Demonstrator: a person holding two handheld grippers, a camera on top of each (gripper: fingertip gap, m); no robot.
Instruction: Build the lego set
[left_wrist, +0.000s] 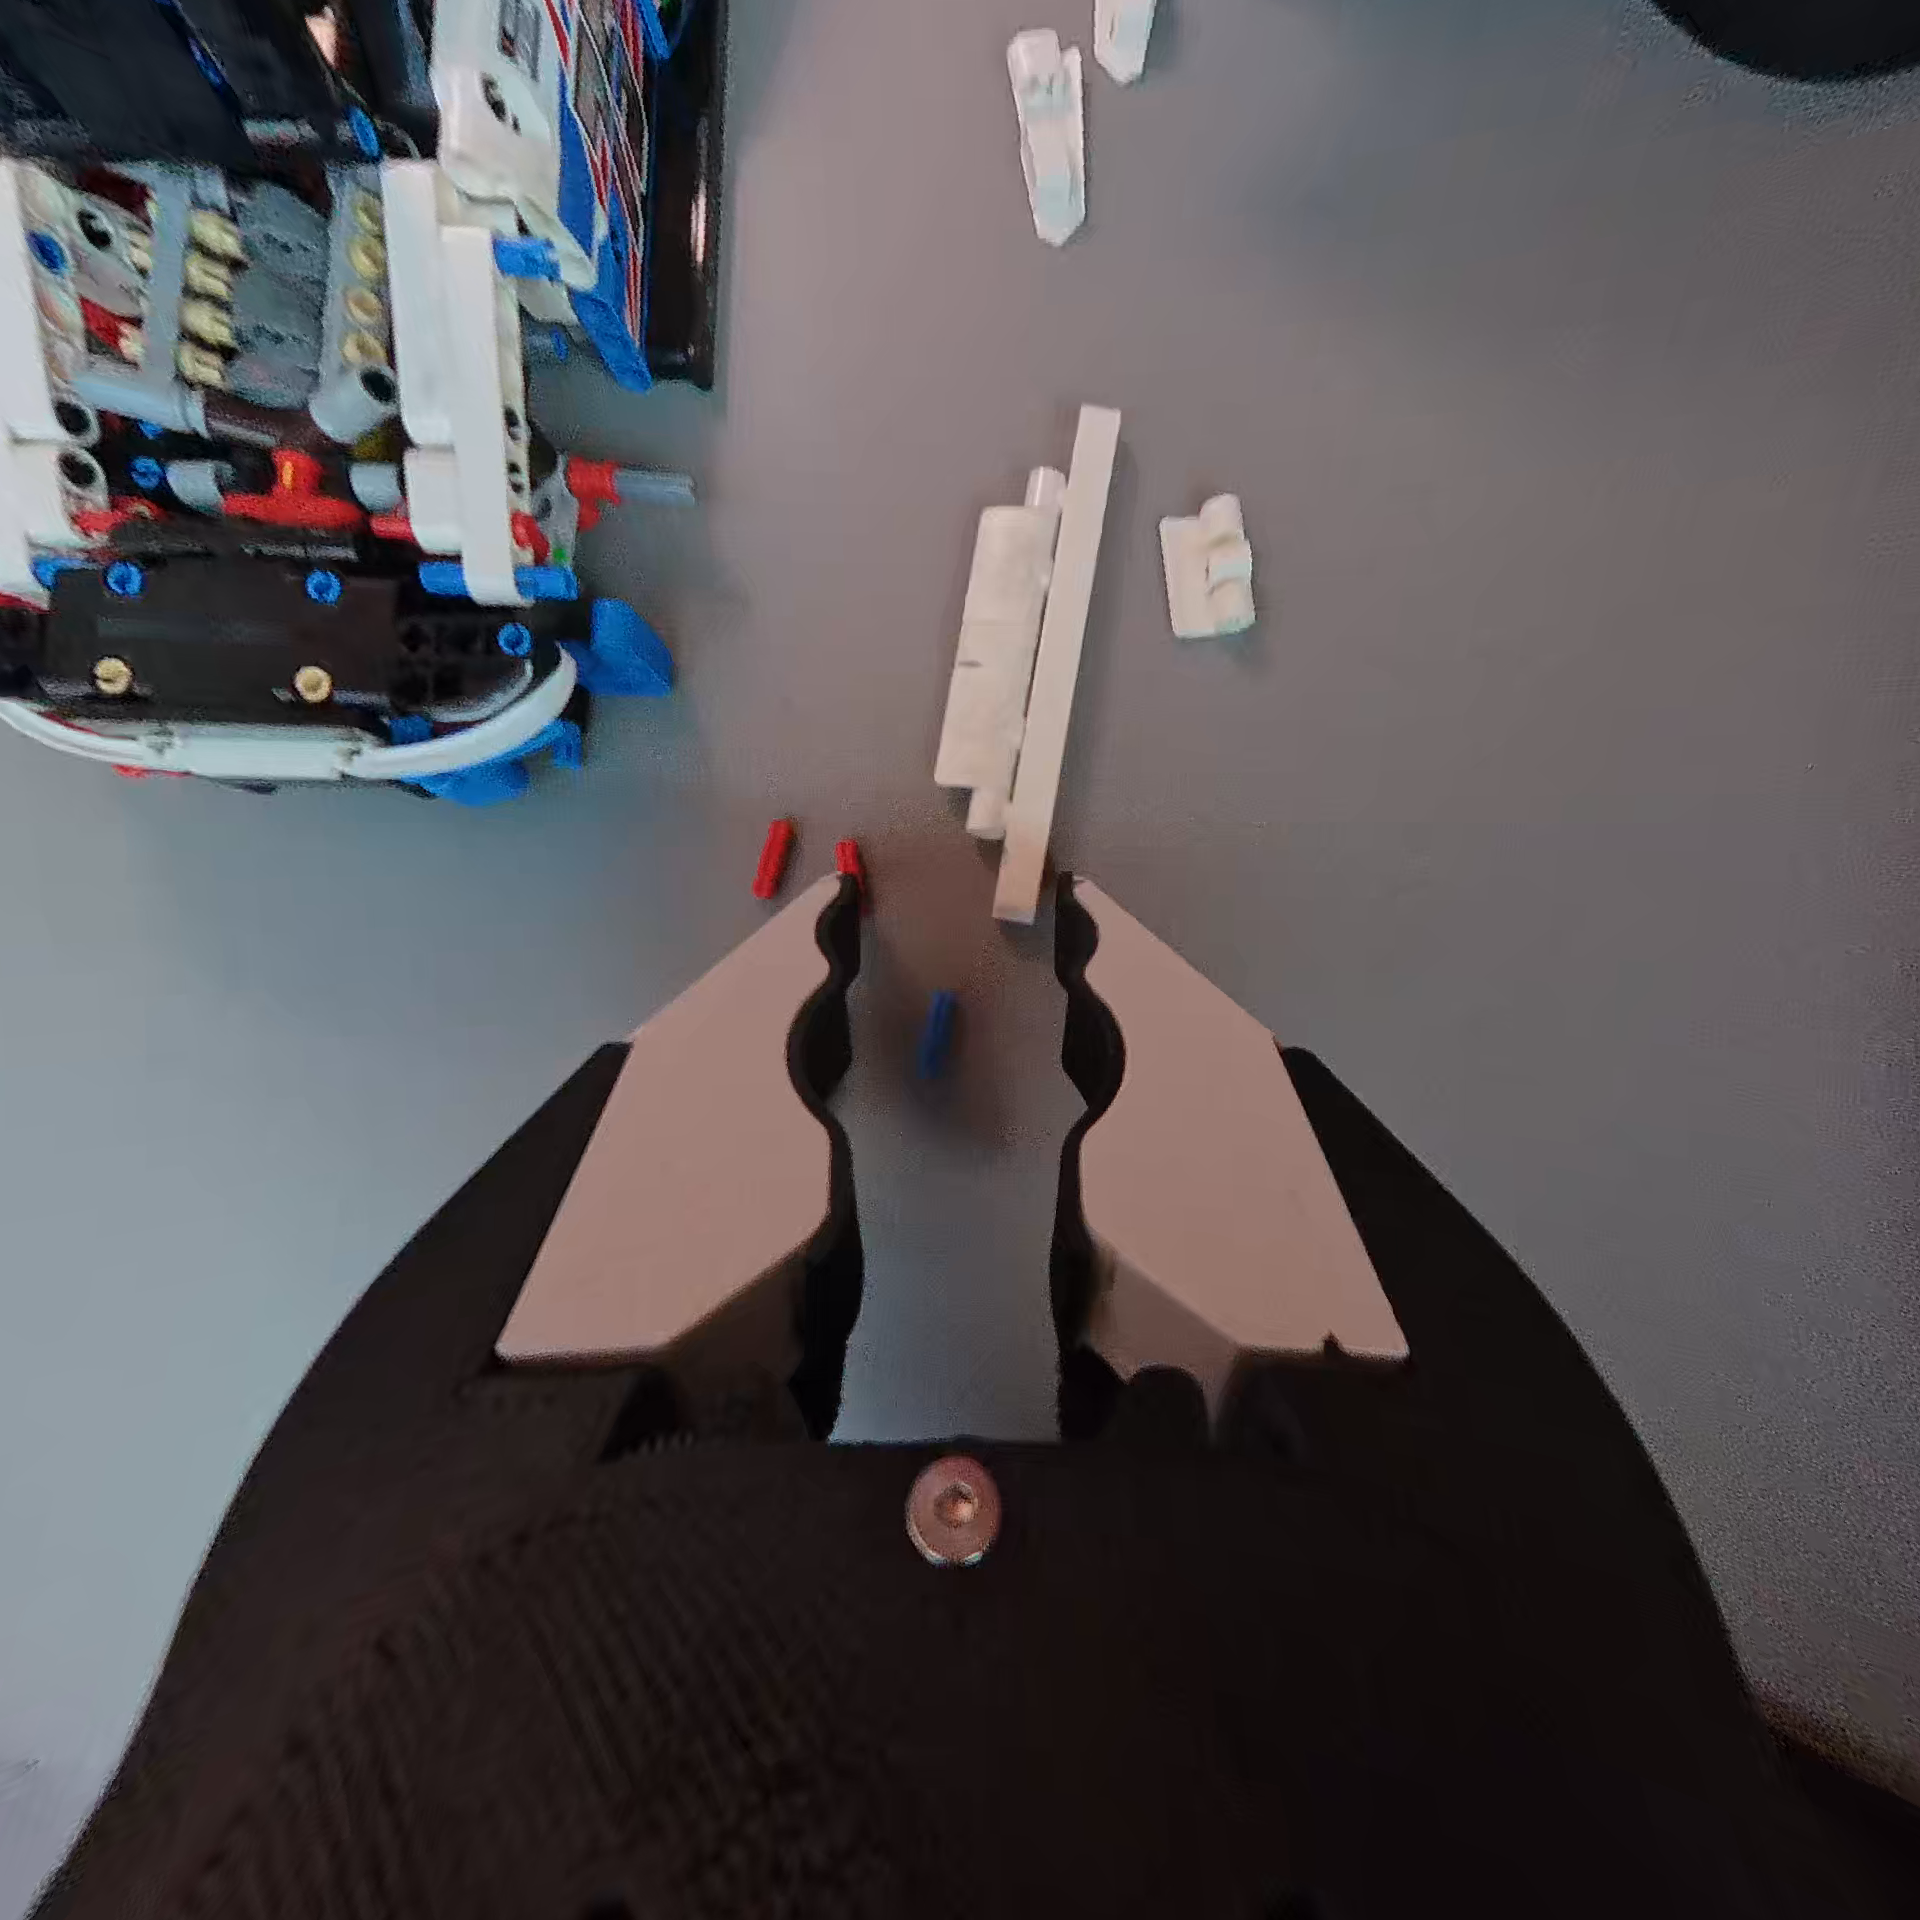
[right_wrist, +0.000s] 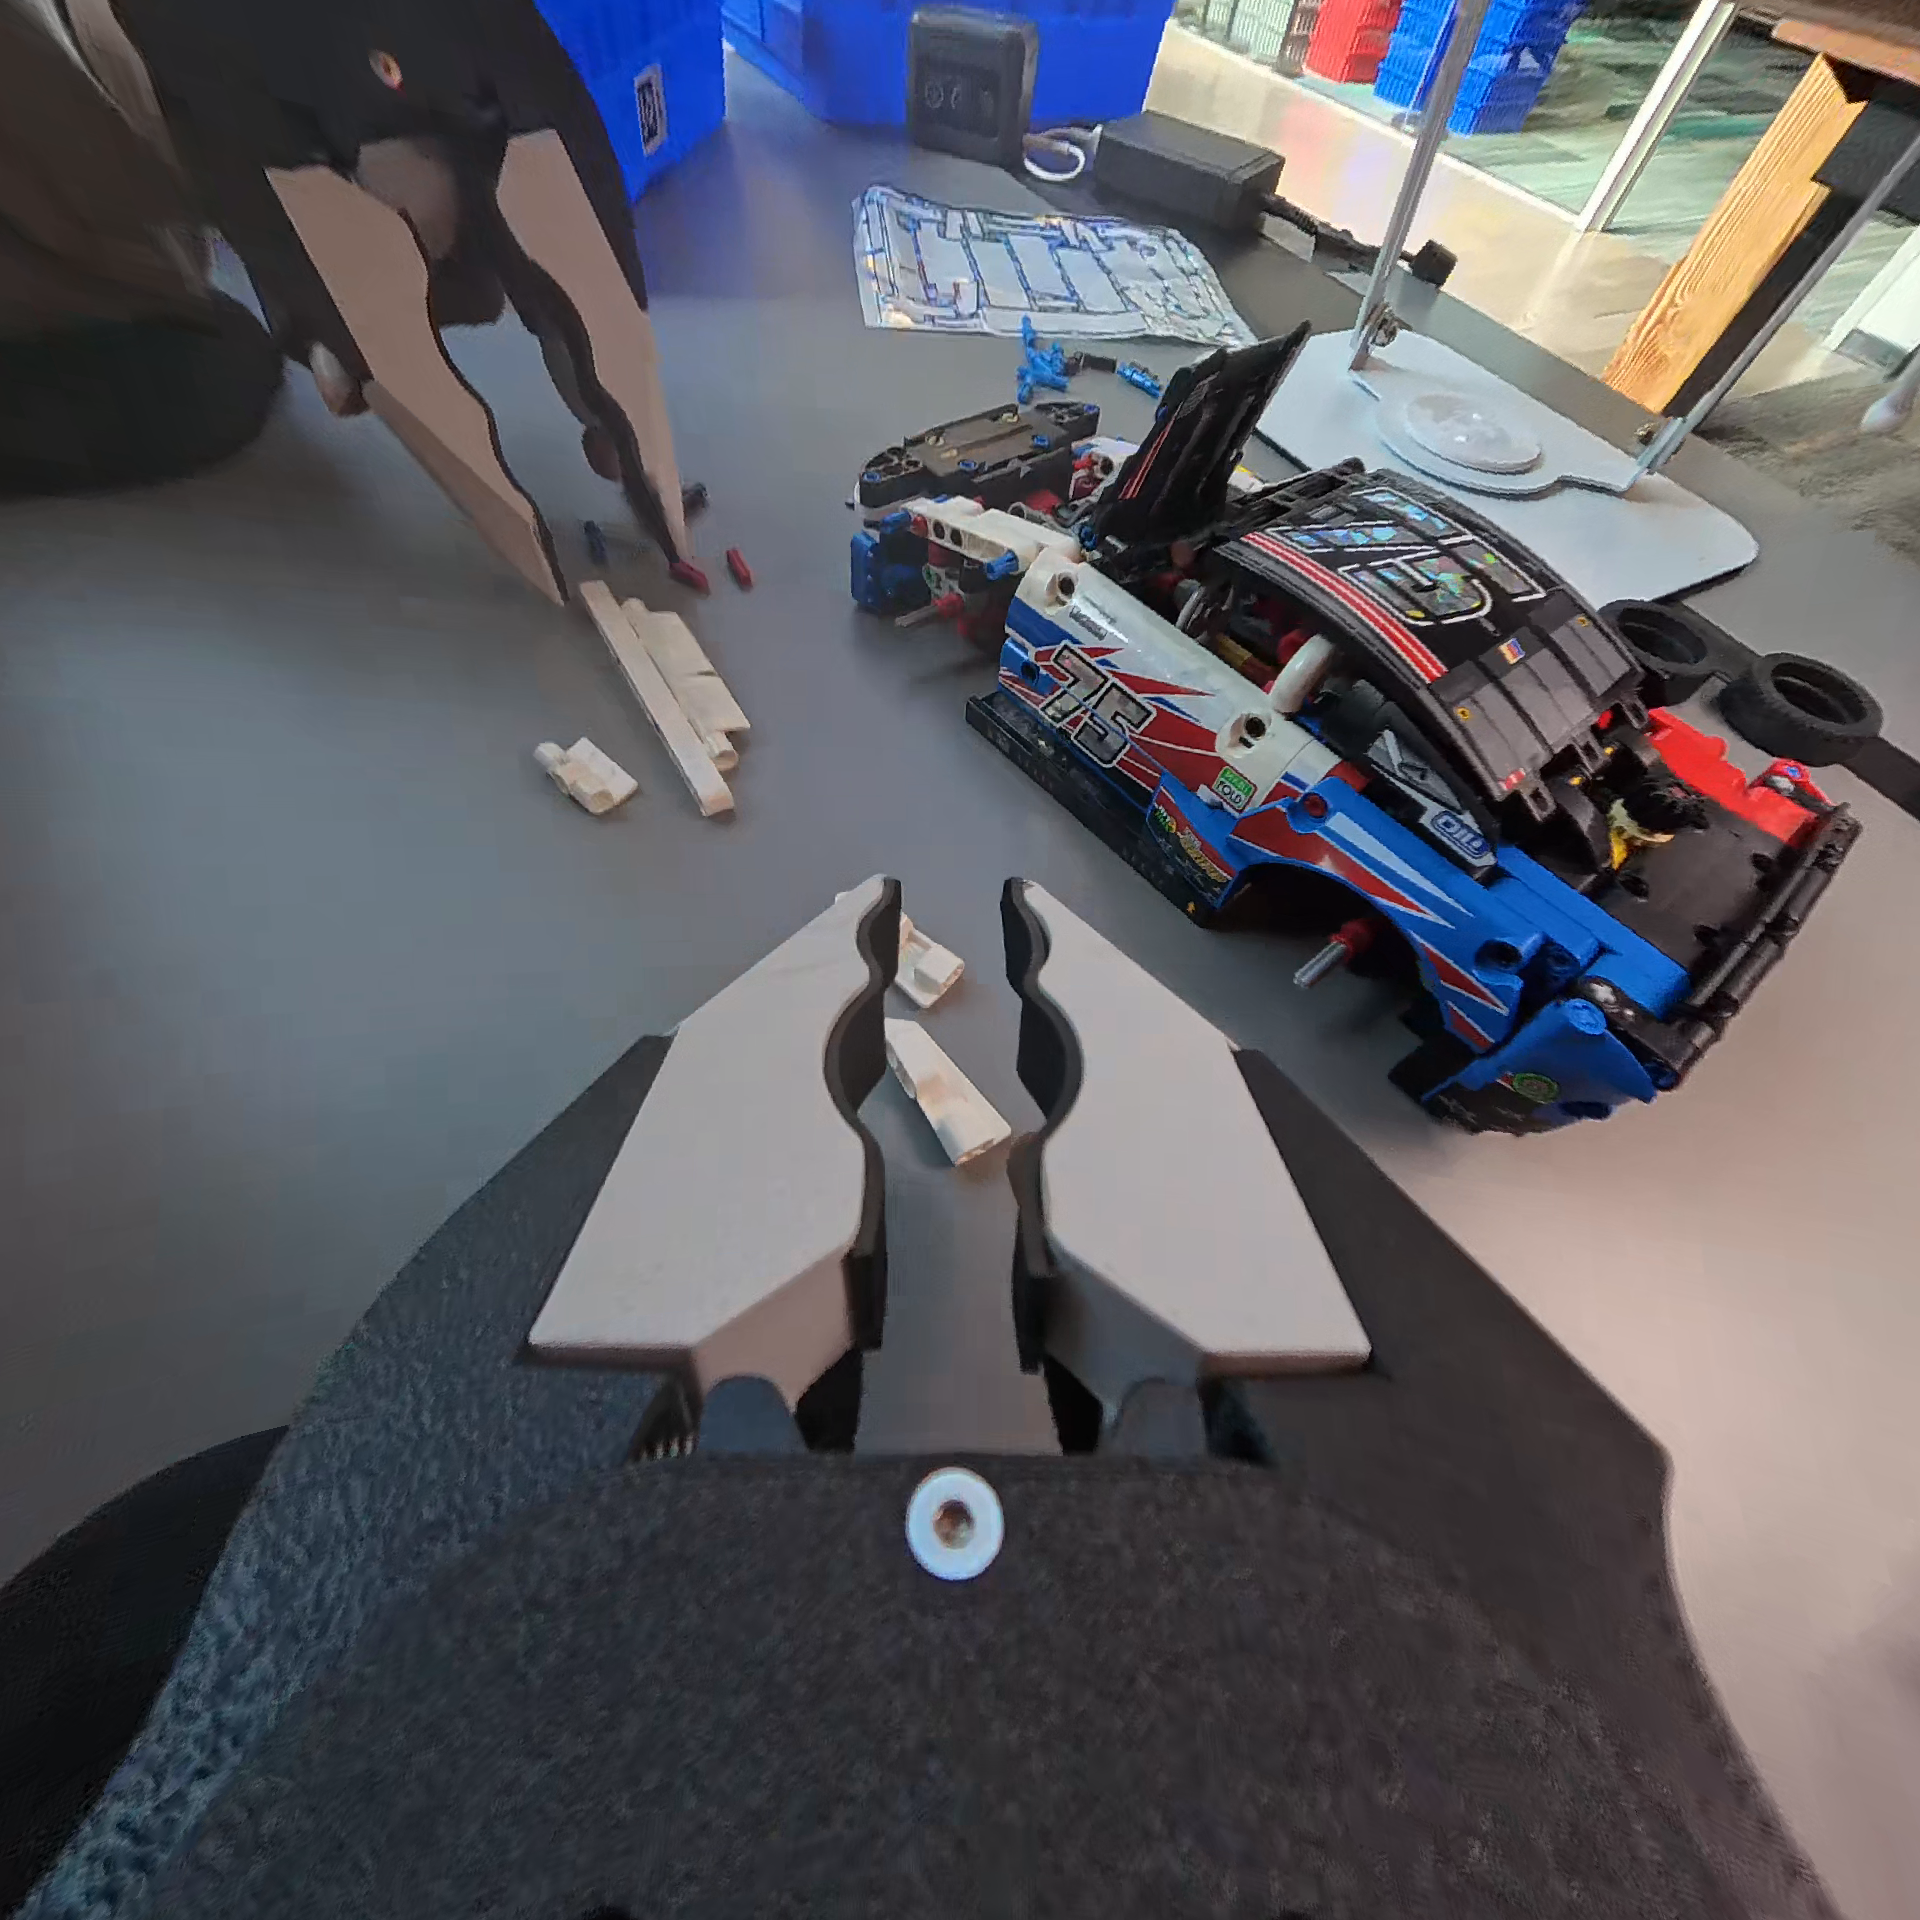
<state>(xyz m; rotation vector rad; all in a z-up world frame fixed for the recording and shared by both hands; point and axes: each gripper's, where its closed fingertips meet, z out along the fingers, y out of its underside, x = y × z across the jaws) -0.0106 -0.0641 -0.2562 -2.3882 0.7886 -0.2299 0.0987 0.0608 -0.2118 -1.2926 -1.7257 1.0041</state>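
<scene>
The partly built blue, white and red Lego car (right_wrist: 1351, 748) lies on the grey table, its black roof panel raised; its end shows in the left wrist view (left_wrist: 291, 468). My left gripper (left_wrist: 956, 894) is open, tips down at the table, with a small blue pin (left_wrist: 937, 1034) lying between its fingers. Two red pins (left_wrist: 772, 858) lie by its left fingertip, and a long white beam with a panel (left_wrist: 1060, 665) by its right. My right gripper (right_wrist: 948, 904) is open over two small white pieces (right_wrist: 945, 1101). The left gripper also shows in the right wrist view (right_wrist: 613, 561).
A small white connector (right_wrist: 587, 774) lies near the long beam (right_wrist: 665, 691). A sticker sheet (right_wrist: 1039, 270), blue bins (right_wrist: 644, 83), a black power adapter (right_wrist: 1184, 166) and a metal stand base (right_wrist: 1507, 436) are behind the car. Loose black tyres (right_wrist: 1803, 707) lie at the right.
</scene>
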